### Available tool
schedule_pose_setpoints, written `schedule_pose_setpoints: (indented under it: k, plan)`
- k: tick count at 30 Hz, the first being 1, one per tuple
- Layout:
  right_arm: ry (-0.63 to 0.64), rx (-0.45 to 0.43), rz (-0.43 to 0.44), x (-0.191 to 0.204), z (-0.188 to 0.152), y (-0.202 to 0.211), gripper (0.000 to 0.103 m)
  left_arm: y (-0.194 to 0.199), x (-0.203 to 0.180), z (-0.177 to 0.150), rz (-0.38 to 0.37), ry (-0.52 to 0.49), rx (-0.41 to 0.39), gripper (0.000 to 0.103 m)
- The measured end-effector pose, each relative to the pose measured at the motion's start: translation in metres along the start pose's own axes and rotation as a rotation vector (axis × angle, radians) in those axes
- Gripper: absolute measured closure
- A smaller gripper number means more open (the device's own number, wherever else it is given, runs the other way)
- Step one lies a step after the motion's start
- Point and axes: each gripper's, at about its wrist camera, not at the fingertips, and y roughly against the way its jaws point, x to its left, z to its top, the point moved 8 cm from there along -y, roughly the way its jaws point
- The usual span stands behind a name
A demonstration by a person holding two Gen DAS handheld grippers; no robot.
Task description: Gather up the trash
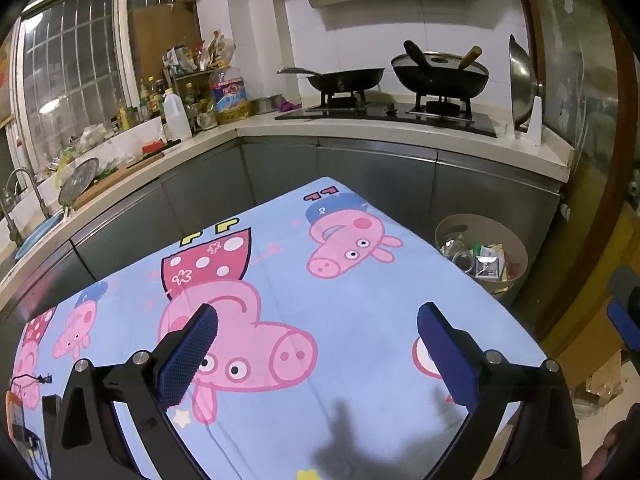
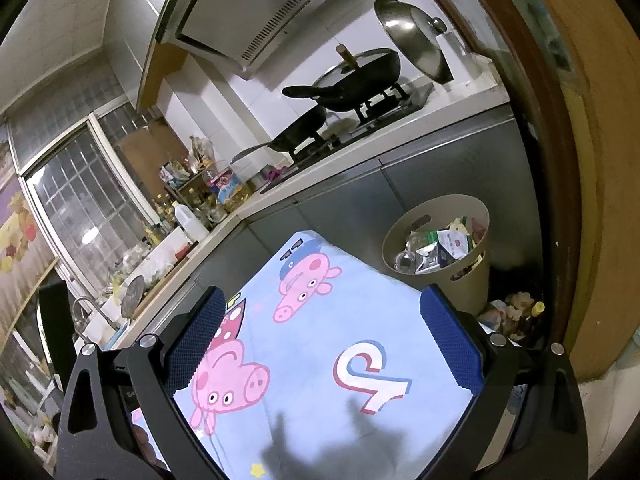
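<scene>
My left gripper [image 1: 318, 332] and right gripper [image 2: 322, 332] both hover spread and empty above the cartoon tablecloth [image 1: 340, 292], which shows no litter. The trash bin [image 2: 436, 240] beyond its far corner is already full, so collecting looks nearly finished.

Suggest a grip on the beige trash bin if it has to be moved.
Take the trash bin by its rim at a slot handle cut-out, coming from above. It stands upright on the floor, full of trash, past the table's far right corner. The open right gripper is likely nearest.
</scene>
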Motion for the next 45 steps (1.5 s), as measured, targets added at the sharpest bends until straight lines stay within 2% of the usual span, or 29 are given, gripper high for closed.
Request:
schedule_pose_setpoints:
  k: [6, 45]
  plan:
    - [0.012, 0.038, 0.006, 0.005, -0.011, -0.005, 0.006, -0.001, 0.005, -0.006, 0.020, 0.007, 0.016, 0.004]
    - [0.014, 0.043, 0.008, 0.008, -0.012, -0.002, 0.006, 0.004, 0.006, -0.010, 0.032, -0.015, 0.002, 0.004]
